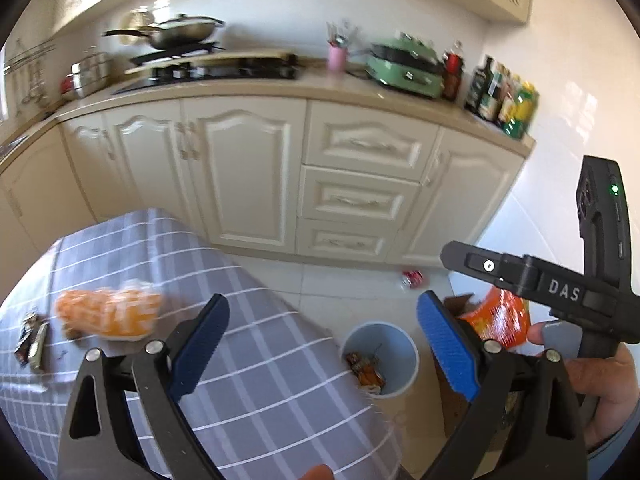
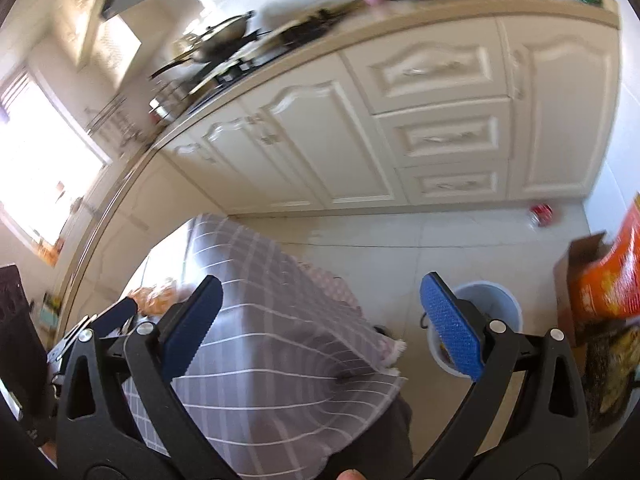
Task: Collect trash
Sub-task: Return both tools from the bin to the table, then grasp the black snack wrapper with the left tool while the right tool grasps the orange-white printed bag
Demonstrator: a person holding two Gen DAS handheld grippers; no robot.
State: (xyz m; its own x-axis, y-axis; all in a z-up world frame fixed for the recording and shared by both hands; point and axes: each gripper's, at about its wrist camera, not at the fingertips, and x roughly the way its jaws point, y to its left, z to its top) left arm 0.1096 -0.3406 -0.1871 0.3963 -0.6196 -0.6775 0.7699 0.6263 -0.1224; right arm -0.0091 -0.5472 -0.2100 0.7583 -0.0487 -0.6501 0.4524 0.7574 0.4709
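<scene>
An orange snack bag [image 1: 108, 316] lies on the table with the grey checked cloth [image 1: 256, 380], and small dark wrappers [image 1: 32, 340] sit to its left. My left gripper [image 1: 324, 344] hangs open and empty above the table's right edge. On the floor beside the table stands a pale blue bin [image 1: 380, 356] with wrappers inside. A red can [image 1: 412, 278] lies on the floor near the cabinets. My right gripper [image 2: 320, 324] is open and empty above the cloth [image 2: 272, 320]; its right finger partly hides the bin [image 2: 496, 300].
A cardboard box [image 2: 580, 272] holding an orange package [image 2: 612, 280] stands right of the bin. Cream kitchen cabinets [image 1: 248, 176] run along the back, with a stove, wok and bottles on the counter. White floor tiles [image 1: 340, 288] lie between table and cabinets.
</scene>
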